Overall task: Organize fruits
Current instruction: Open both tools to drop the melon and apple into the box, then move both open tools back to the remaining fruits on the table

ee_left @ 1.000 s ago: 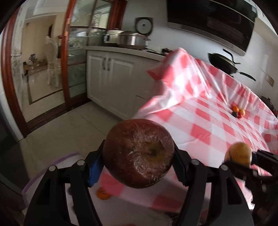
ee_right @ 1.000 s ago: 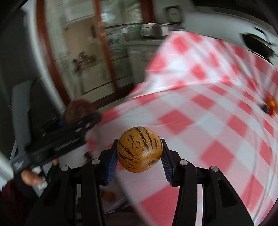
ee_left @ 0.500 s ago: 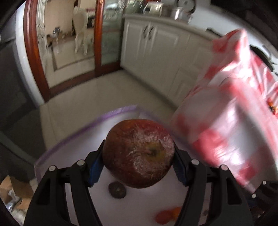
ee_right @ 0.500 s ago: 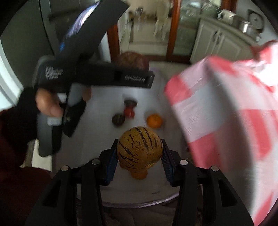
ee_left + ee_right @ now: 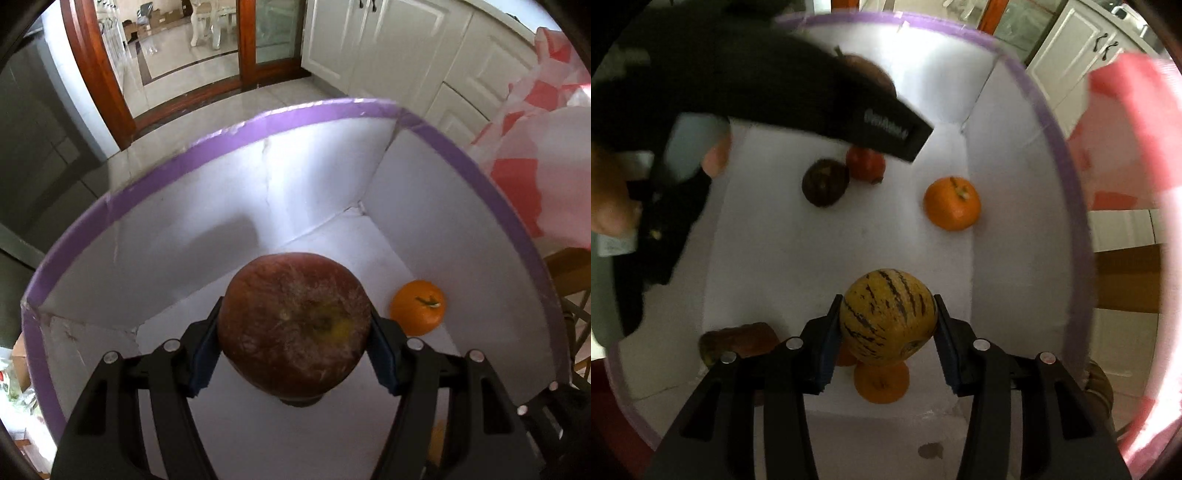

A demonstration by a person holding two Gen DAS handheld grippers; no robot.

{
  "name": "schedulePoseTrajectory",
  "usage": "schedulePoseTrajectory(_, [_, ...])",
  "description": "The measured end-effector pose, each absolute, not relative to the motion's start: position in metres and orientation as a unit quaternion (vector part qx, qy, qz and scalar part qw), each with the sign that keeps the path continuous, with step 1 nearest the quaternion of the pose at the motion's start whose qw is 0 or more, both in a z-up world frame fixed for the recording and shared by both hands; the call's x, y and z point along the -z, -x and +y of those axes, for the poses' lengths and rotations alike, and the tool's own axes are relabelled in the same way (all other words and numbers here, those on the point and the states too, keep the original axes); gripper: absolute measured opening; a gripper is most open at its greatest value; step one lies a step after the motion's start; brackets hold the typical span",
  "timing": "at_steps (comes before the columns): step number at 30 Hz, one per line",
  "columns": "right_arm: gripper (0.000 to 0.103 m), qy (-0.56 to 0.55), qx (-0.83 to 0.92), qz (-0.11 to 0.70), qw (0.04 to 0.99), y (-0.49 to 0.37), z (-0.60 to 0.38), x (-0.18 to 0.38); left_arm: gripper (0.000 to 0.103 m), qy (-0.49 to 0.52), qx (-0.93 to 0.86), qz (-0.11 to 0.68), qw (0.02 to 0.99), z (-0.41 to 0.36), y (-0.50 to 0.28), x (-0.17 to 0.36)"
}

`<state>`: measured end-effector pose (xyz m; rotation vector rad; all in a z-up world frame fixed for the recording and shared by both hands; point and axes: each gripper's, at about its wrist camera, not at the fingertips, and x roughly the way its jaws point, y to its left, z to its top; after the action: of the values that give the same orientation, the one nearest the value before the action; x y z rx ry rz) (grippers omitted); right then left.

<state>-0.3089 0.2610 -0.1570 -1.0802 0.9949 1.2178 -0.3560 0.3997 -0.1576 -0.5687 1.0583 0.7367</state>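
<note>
While both grippers pointed down into the white box (image 5: 321,177) with the purple rim, each one carried a fruit. The left gripper (image 5: 295,349) was clamped on a dark red apple (image 5: 295,325), blue pads pressed against its two sides, above the box floor. An orange (image 5: 418,312) lay on the floor just to its right, near the side wall. The right gripper (image 5: 888,338) was closed on a yellow striped melon (image 5: 888,323), also held over the box. On the floor beyond it lay an orange (image 5: 952,203), a red fruit (image 5: 866,164) and a dark round fruit (image 5: 824,182) touching each other. Another orange (image 5: 881,384) sat beneath the melon. Red-checked cloth (image 5: 1126,122) hung at the right.
</note>
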Motion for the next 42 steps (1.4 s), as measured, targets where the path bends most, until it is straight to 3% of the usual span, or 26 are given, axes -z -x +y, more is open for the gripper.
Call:
schedulePoseTrajectory(11, [0.049, 0.467, -0.509, 0.432, 0.580, 0.304, 0.261, 0.159, 0.069, 0.228, -0.328, 0.507, 0.764, 0.388, 0.340, 0.164])
schedulePoseTrajectory(17, [0.072, 0.460, -0.523, 0.405, 0.592, 0.310, 0.259, 0.144, 0.070, 0.240, -0.321, 0.503, 0.766, 0.390, 0.340, 0.162])
schedulePoseTrajectory(19, [0.075, 0.459, -0.529, 0.392, 0.596, 0.312, 0.255, 0.136, 0.083, 0.233, -0.328, 0.487, 0.775, 0.389, 0.342, 0.153])
schedulePoseTrajectory(22, [0.079, 0.455, -0.544, 0.372, 0.599, 0.316, 0.244, 0.121, 0.095, 0.201, -0.343, 0.457, 0.796, 0.387, 0.343, 0.128])
schedulePoseTrajectory(27, [0.086, 0.442, -0.577, 0.332, 0.601, 0.322, 0.223, 0.092, 0.101, 0.135, -0.380, 0.443, 0.801, 0.383, 0.337, 0.101])
schedulePoseTrajectory(37, [0.087, 0.434, -0.601, 0.288, 0.606, 0.342, 0.196, 0.072, 0.101, 0.077, -0.399, 0.498, 0.766, 0.367, 0.319, 0.095])
schedulePoseTrajectory(42, [0.087, 0.329, -0.636, 0.275, 0.642, 0.325, 0.170, 0.005, 0.101, 0.079, -0.465, 0.454, 0.756, 0.369, 0.327, 0.052])
